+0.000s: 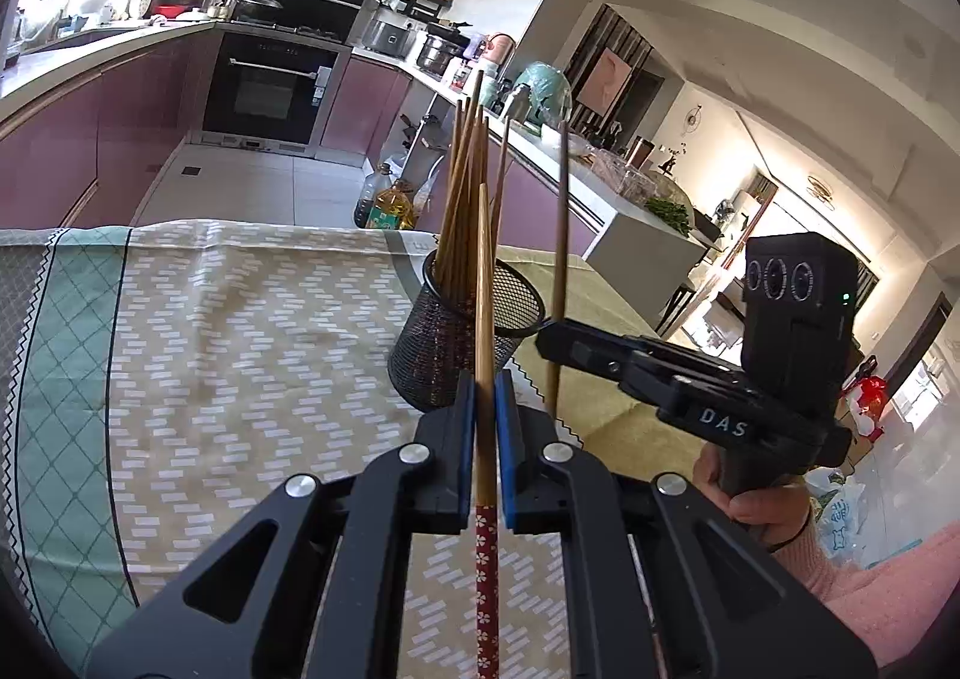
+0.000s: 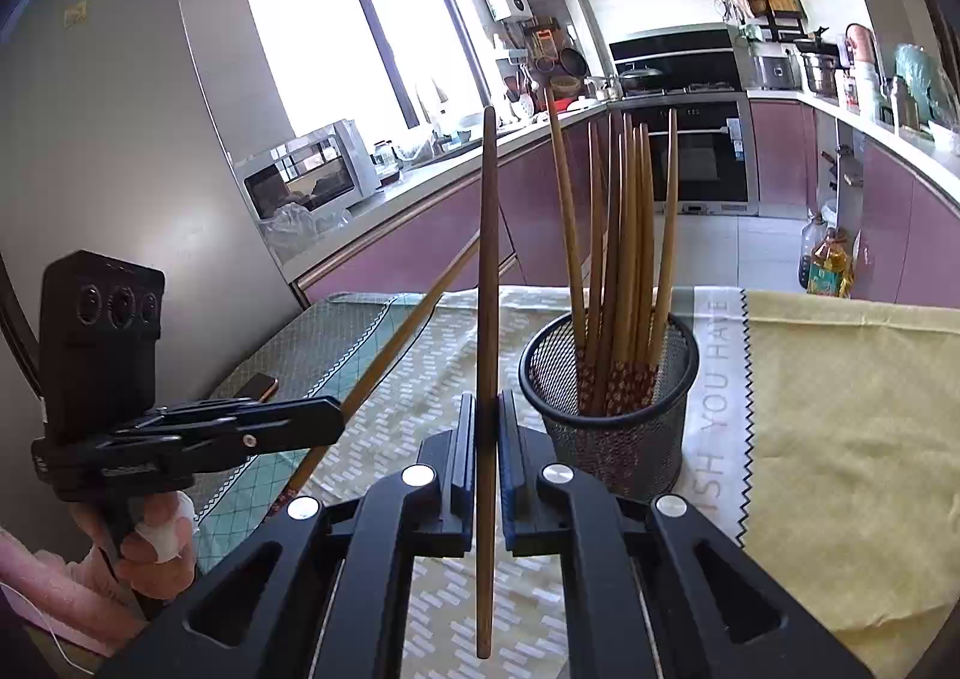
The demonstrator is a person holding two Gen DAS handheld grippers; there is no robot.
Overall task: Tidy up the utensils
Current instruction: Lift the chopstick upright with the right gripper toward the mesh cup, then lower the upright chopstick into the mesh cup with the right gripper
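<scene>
Chopsticks everywhere, basically, one per claw. Nearest in the left wrist view, the left claw (image 1: 486, 397) is clamped on a light wooden chopstick (image 1: 485, 283) with a red flowered handle end hanging down toward 6 o'clock and the thin tip pointing up at 12. Holding it upright like that makes sense to me: it can go handle-first into the holder, same as the rest.

Over in the right wrist view, the right claw (image 2: 487, 421) is squeezed shut on a darker brown chopstick (image 2: 487, 259), also near vertical, gripped around the middle so it doesn't swing.

A bit farther out, the black mesh holder (image 2: 612, 439) stands on the cloth-covered surface (image 2: 840, 439), at about 1 o'clock from the right claw and just past the left one at 12. It's already got a bundle of chopsticks (image 2: 624, 235) standing in it, patterned ends down, tips fanned out on top.

My guess is both sticks are about to get dropped in. Tricky bit is threading past the fanned tips without knocking the light holder over.
</scene>
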